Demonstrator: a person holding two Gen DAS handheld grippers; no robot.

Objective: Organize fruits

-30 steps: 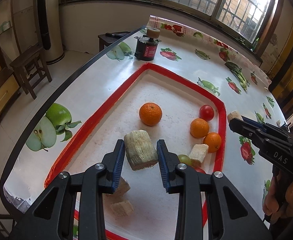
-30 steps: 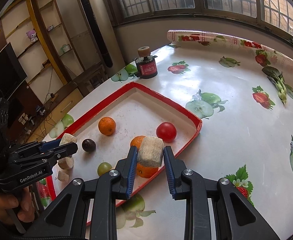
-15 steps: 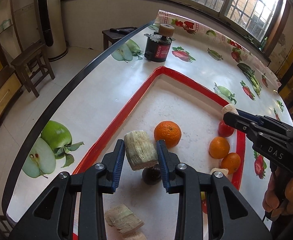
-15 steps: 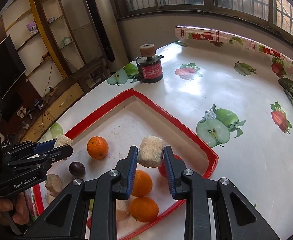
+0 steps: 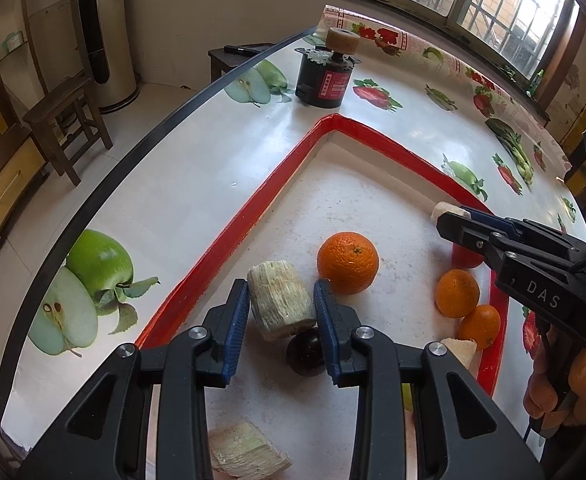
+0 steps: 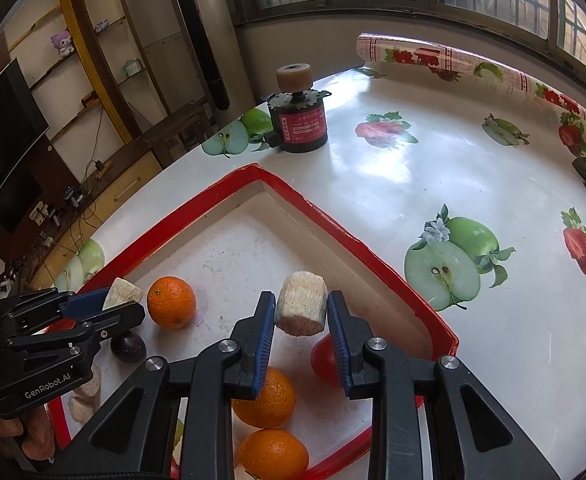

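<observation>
My left gripper (image 5: 281, 312) is shut on a pale fibrous sugarcane chunk (image 5: 279, 306), held above the red-rimmed white tray (image 5: 253, 208). My right gripper (image 6: 300, 322) is shut on a second sugarcane chunk (image 6: 301, 304) over the tray's right half (image 6: 357, 240). In the tray lie a large orange (image 5: 348, 262), two smaller oranges (image 5: 457, 293), a red tomato (image 6: 323, 358), a dark plum (image 5: 306, 352) and more cane pieces (image 5: 245, 452). The right gripper shows in the left wrist view (image 5: 449, 216), the left gripper in the right wrist view (image 6: 121, 300).
A black and red motor with a tan wheel (image 5: 325, 76) stands beyond the tray's far corner. The fruit-print tablecloth (image 6: 453, 184) stretches right of the tray. The table's dark edge (image 5: 105, 188) runs on the left, with a wooden stool (image 5: 67, 124) on the floor beyond.
Both grippers have moved forward over the tray toward its far corner, each still holding its cane chunk. The large orange and the plum now sit closer to my left fingers.
</observation>
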